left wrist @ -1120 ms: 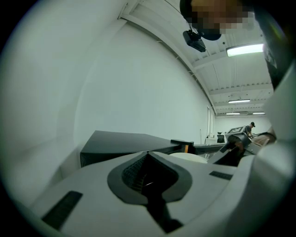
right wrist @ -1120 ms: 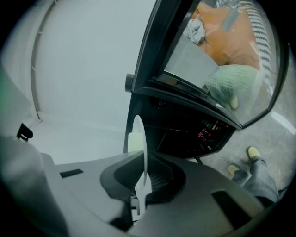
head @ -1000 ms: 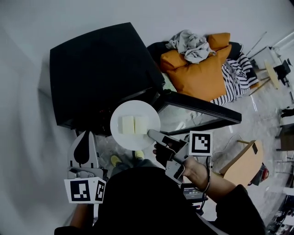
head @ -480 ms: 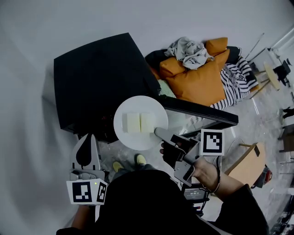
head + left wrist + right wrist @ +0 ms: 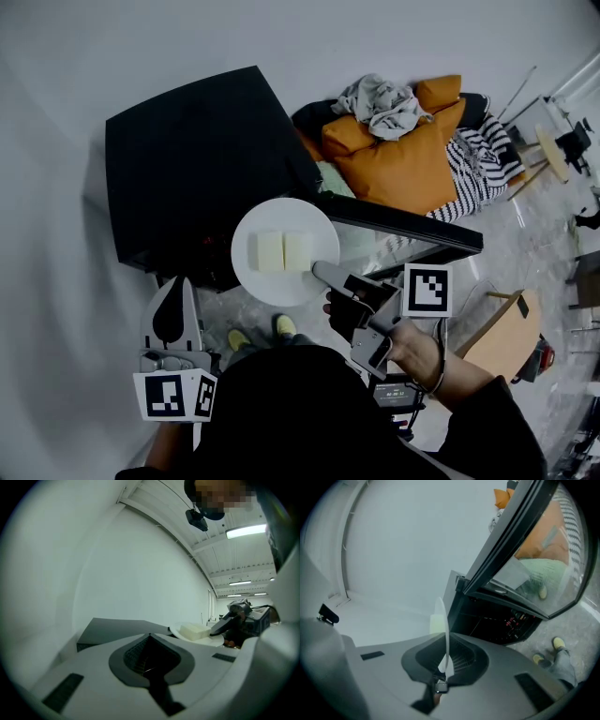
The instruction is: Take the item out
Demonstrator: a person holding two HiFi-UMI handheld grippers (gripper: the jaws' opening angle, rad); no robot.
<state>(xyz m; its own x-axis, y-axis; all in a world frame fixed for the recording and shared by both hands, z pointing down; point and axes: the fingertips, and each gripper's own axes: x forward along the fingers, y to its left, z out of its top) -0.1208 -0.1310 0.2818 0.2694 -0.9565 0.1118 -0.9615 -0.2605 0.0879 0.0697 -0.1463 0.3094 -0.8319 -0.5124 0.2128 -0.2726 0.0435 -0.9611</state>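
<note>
Left gripper (image 5: 175, 292) idles, jaws together and empty. To its right, the plate (image 5: 272, 291) with two pale blocks (image 5: 281, 250) has risen slightly in the past second, its near rim pinched by the right gripper (image 5: 323, 272), clear of the oven (image 5: 197, 159) ahead: removal looks nearly done. Only the right gripper view shows the plate edge-on between the jaws, the open door (image 5: 520, 550) just right of them.

No legible text — none anywhere
</note>
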